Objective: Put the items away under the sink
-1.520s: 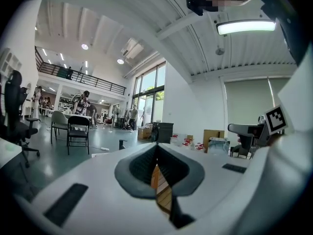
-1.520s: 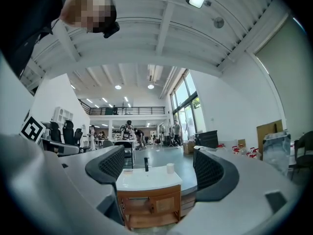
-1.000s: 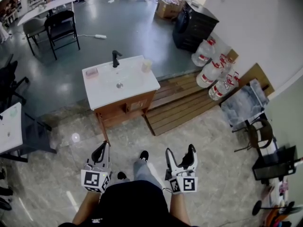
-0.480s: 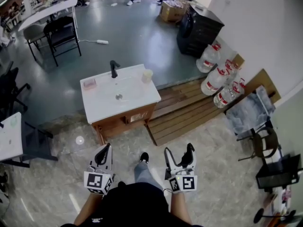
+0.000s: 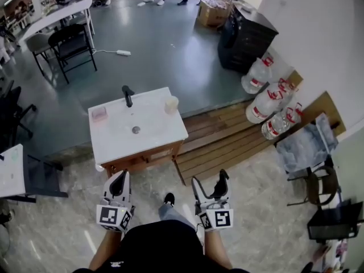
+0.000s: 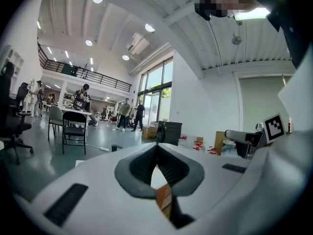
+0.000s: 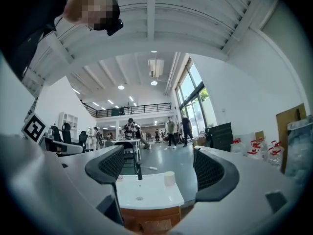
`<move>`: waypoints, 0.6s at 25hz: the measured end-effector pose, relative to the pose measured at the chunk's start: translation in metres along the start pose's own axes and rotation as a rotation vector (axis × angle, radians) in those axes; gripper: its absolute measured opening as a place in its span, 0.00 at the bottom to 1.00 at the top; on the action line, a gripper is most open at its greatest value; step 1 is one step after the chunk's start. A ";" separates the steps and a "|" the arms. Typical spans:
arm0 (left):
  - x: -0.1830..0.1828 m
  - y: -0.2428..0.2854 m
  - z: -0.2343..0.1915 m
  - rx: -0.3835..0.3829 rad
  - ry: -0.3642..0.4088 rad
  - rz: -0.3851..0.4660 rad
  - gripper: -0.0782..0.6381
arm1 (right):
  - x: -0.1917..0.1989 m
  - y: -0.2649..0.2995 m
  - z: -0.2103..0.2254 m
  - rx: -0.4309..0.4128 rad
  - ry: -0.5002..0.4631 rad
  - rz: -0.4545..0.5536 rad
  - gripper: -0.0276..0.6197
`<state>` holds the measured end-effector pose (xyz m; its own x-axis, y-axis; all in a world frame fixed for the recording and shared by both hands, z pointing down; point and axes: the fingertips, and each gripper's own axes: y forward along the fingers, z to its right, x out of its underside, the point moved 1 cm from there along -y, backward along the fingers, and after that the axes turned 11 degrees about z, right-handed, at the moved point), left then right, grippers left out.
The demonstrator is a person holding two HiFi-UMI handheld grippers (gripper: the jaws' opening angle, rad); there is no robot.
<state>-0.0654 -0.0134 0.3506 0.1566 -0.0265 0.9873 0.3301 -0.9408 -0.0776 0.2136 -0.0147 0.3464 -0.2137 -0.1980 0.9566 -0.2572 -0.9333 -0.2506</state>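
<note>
A white sink top on a wooden cabinet stands on the floor just ahead of me. On it are a black faucet, a pale cup and a pink item. My left gripper is held low before the cabinet's left corner, shut with nothing in it; its pads meet. My right gripper is open and empty, to the right of the cabinet. The right gripper view frames the sink, faucet and cup between its jaws.
A wooden pallet lies right of the sink. Large water jugs and a black cabinet stand along the right wall. Chairs and a white table are on the left. People stand far back.
The sink has come nearer to me and now sits just ahead of both grippers. Both grippers keep their pose, left shut and right open.
</note>
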 end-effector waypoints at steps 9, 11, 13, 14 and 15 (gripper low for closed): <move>0.022 0.059 -0.002 -0.080 0.008 -0.015 0.12 | 0.044 0.073 0.034 -0.066 0.036 -0.063 0.72; 0.033 0.065 -0.009 -0.087 0.015 -0.018 0.12 | 0.061 0.086 0.036 -0.069 0.029 -0.083 0.71; 0.049 0.072 -0.018 -0.088 0.024 -0.033 0.12 | 0.085 0.098 0.035 -0.065 0.033 -0.121 0.71; 0.058 0.076 -0.023 -0.086 0.023 -0.044 0.12 | 0.098 0.104 0.034 -0.063 0.037 -0.143 0.71; 0.068 0.082 -0.029 -0.083 0.021 -0.055 0.12 | 0.111 0.111 0.032 -0.061 0.039 -0.161 0.71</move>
<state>-0.0547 -0.1019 0.4154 0.1204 0.0194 0.9925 0.2591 -0.9658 -0.0125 0.1919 -0.1497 0.4294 -0.2013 -0.0345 0.9789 -0.3472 -0.9320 -0.1042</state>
